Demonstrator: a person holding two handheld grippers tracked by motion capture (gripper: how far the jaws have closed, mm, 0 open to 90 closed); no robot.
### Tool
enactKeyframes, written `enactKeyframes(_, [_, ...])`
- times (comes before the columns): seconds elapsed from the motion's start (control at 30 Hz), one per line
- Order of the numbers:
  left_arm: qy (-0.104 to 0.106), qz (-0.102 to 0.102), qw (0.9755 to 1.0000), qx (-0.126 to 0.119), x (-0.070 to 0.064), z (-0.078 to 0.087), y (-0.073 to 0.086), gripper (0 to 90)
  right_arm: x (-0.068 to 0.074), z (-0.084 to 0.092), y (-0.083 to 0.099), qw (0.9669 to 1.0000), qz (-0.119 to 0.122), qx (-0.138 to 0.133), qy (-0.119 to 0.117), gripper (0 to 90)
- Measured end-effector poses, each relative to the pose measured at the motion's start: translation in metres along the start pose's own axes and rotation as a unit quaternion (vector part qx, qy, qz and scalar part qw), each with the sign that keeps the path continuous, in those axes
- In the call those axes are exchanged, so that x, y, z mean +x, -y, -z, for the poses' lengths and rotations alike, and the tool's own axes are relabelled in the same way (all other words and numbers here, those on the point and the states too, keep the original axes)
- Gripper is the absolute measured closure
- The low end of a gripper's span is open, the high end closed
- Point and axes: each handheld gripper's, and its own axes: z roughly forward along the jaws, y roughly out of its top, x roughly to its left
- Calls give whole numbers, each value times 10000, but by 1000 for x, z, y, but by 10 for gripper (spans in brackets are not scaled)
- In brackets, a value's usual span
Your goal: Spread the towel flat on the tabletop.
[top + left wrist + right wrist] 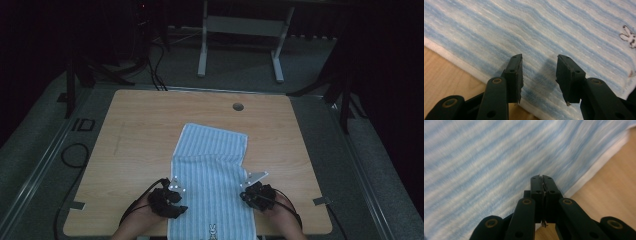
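Two hands come in from the bottom edge of the high view, and we hold a gripper in each at the near end of a blue-and-white striped towel [212, 165] that lies lengthwise down the middle of the wooden surface [135, 130]. At the towel's left edge our left gripper [172, 202] sits low, its forearm angled inward; in the left gripper view its jaws stand spread apart over the cloth just inside the white hem, with nothing between the pads [517, 75]. A small rabbit motif [629, 37] shows farther along the towel. At the towel's right edge our right gripper [250, 192] points in toward the cloth, and in the right gripper view its jaws are pressed together, empty, above the striped fabric near the hem.
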Motion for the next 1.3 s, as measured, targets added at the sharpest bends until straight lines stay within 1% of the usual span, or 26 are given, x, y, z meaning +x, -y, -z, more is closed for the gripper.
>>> enactKeyframes(0.07, [6,-6,10000,6,-1,0,1,560,0,-3,2,10000,13,35,-27,881])
enactKeyframes(0.1, [80,-43,10000,26,-4,1,2,560,-1,-4,4,10000,-7,2,-35,881])
enactKeyframes(0.13, [80,-43,10000,26,-4,1,2,543,-1,-4,4,10000,-7,2,-35,881])
enactKeyframes(0.17, [112,-49,9999,20,-7,1,3,543,-2,-2,7,9999,-70,4,-95,880])
enactKeyframes(0.2, [153,-103,9998,-4,-14,0,4,543,-2,1,13,9999,-49,16,-107,880])
enactKeyframes(0.27, [191,-185,9996,7,-19,-1,5,543,-1,5,18,9999,-58,46,-115,880])
enactKeyframes(0.33, [219,-205,9995,6,-21,-1,5,529,0,8,24,9999,-26,57,-109,879])
enactKeyframes(0.4, [297,-269,9992,-18,-31,-2,6,525,1,12,31,9999,-56,70,-119,875])
enactKeyframes(0.47, [321,-280,9991,-15,-33,-3,6,524,3,15,35,9999,-64,59,-118,875])
enactKeyframes(0.5, [356,-311,9989,1,-37,-3,6,524,5,16,38,9998,-100,49,-136,875])
enactKeyframes(0.57, [404,-341,9986,44,-39,-2,7,525,12,20,46,9998,-101,43,-154,875])
enactKeyframes(0.7, [501,-344,9981,73,-40,0,9,525,19,24,50,9996,-51,73,-264,863])
enactKeyframes(0.73, [434,-296,9986,20,-37,3,9,525,19,26,49,9992,17,63,-389,841])
enactKeyframes(0.77, [434,-296,9986,20,-37,3,9,525,19,26,49,9992,17,63,-389,841])
enactKeyframes(0.8, [275,-171,9994,-81,-29,9,7,525,11,33,45,9997,-84,-55,-245,838])
enactKeyframes(0.83, [275,-171,9994,-81,-29,9,7,525,11,33,45,9997,-84,-55,-245,838])
enactKeyframes(0.87, [201,-103,9996,-179,-25,12,5,525,2,38,40,9996,-160,-165,-133,838])
enactKeyframes(0.9, [183,-27,9994,-296,-21,14,3,525,2,38,40,9996,-160,-165,-133,838])
enactKeyframes(0.93, [157,119,9991,-386,-16,15,-1,525,-6,41,33,9991,-293,-304,-48,838])
enactKeyframes(0.97, [157,119,9991,-386,-16,15,-1,525,-6,41,33,9991,-293,-304,-48,838])
enactKeyframes(1.0, [54,28,9993,-370,-15,12,-7,504,-10,37,24,9989,-294,-352,24,796])
enactKeyframes(1.03, [10,-25,9994,-344,-14,9,-10,495,-11,34,21,9989,-297,-343,67,790])
enactKeyframes(1.07, [10,-25,9994,-344,-14,9,-10,495,-11,34,21,9989,-297,-343,67,790])
enactKeyframes(1.17, [-83,44,9997,-223,-6,-6,-14,478,-18,17,12,9986,-445,-279,116,762])
enactKeyframes(1.23, [-102,52,9998,-164,-2,-11,-14,463,-20,8,10,9987,-450,-179,165,751])
enactKeyframes(1.3, [-58,99,9997,-236,1,-12,-14,457,-21,3,10,9986,-463,-124,200,743])
